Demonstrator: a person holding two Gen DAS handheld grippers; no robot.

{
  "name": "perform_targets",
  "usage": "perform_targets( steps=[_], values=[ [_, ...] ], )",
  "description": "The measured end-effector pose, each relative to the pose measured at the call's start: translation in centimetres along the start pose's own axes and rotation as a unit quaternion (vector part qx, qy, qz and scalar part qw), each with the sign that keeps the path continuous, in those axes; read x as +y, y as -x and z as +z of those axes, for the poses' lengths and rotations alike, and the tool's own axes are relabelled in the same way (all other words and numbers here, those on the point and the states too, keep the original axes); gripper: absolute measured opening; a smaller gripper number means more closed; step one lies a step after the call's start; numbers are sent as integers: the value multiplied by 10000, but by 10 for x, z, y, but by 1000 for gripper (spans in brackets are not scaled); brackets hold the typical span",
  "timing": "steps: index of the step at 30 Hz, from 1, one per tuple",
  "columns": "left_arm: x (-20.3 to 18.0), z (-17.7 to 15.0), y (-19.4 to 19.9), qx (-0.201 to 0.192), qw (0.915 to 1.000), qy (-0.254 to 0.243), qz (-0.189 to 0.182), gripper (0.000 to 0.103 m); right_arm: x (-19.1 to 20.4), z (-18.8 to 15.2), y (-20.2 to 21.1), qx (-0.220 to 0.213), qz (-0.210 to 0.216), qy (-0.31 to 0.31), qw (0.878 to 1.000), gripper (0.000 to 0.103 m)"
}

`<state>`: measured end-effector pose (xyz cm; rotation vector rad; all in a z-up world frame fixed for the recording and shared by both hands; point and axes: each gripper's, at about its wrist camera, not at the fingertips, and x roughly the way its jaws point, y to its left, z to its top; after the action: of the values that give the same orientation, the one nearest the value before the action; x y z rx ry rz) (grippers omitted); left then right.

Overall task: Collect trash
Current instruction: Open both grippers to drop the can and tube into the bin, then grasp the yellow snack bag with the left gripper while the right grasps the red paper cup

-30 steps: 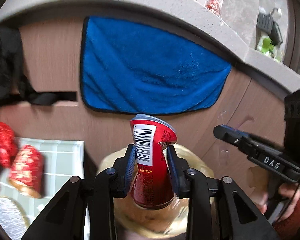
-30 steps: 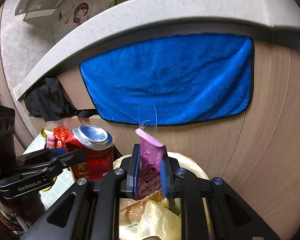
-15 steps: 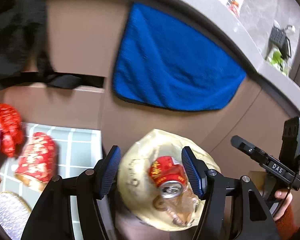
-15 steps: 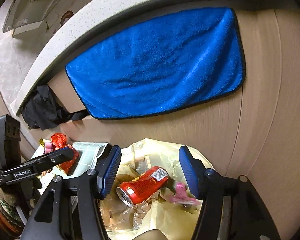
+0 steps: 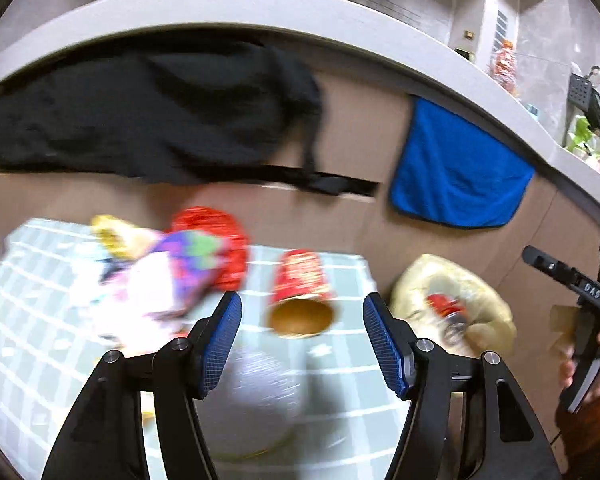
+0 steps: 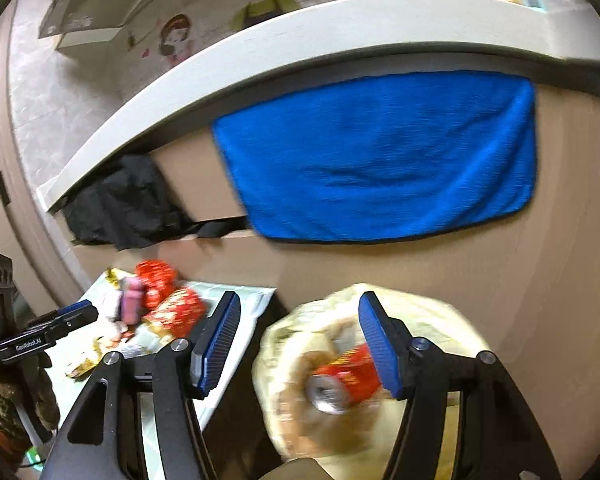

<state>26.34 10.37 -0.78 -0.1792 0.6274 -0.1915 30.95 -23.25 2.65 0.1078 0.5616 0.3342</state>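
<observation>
My left gripper (image 5: 301, 302) is open over the green-checked table (image 5: 40, 320), with a tipped red paper cup (image 5: 300, 280) just beyond its blue pads and untouched. A blurred pile of wrappers (image 5: 172, 264) lies to the left, and a pale round thing (image 5: 252, 392) sits below the fingers. My right gripper (image 6: 298, 312) hangs over the bin's yellowish bag (image 6: 420, 308), jaws opening and nothing between them. A red can (image 6: 340, 376) lies inside that bag. The bag (image 5: 460, 284) also shows right of the table in the left wrist view.
A blue towel (image 6: 380, 160) and a black cloth (image 5: 148, 120) hang on the wooden cabinet front under a pale counter edge (image 5: 260, 4). The left gripper (image 6: 76, 312) shows at the left of the right wrist view. A hand (image 5: 588, 364) holds the right gripper (image 5: 540, 258).
Both grippers have opened: the red can and the pink wrapper dropped into the bag. My left gripper has swung left from the bin to over the table. The right has shifted a little.
</observation>
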Motion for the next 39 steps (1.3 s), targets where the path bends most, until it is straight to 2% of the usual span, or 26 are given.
perform_targets(
  steps=[5,8,12,15,20,23,27,32,36,39],
  values=[
    [70,-14,41,-87,9991,158,377,64,54,-12,-17,234,344,362,9985,61],
    [107,-26,50,90,9986,420,314,64,89,-24,-31,433,513,653,9956,61],
    [139,-46,33,612,9964,587,59,64,121,-38,-49,762,933,717,9901,61],
    [141,-57,11,980,9943,403,-72,64,141,-49,-55,910,1035,875,9866,61],
    [135,-69,-22,1433,9890,-188,310,64,160,-61,-57,1071,1072,1086,9825,61],
    [136,-71,-27,1497,9884,-52,251,64,163,-67,-59,1185,1054,1169,9804,61],
    [140,-76,-30,1649,9851,403,263,63,166,-75,-69,1402,1118,1205,9764,61],
    [141,-82,-19,1549,9849,759,161,43,181,-83,-91,1680,1324,1292,9683,61],
    [128,-85,5,1266,9894,646,286,39,191,-89,-121,2024,1542,1253,9589,61],
    [124,-85,28,982,9922,668,374,39,198,-93,-143,2183,1484,1305,9557,60]
  ],
)
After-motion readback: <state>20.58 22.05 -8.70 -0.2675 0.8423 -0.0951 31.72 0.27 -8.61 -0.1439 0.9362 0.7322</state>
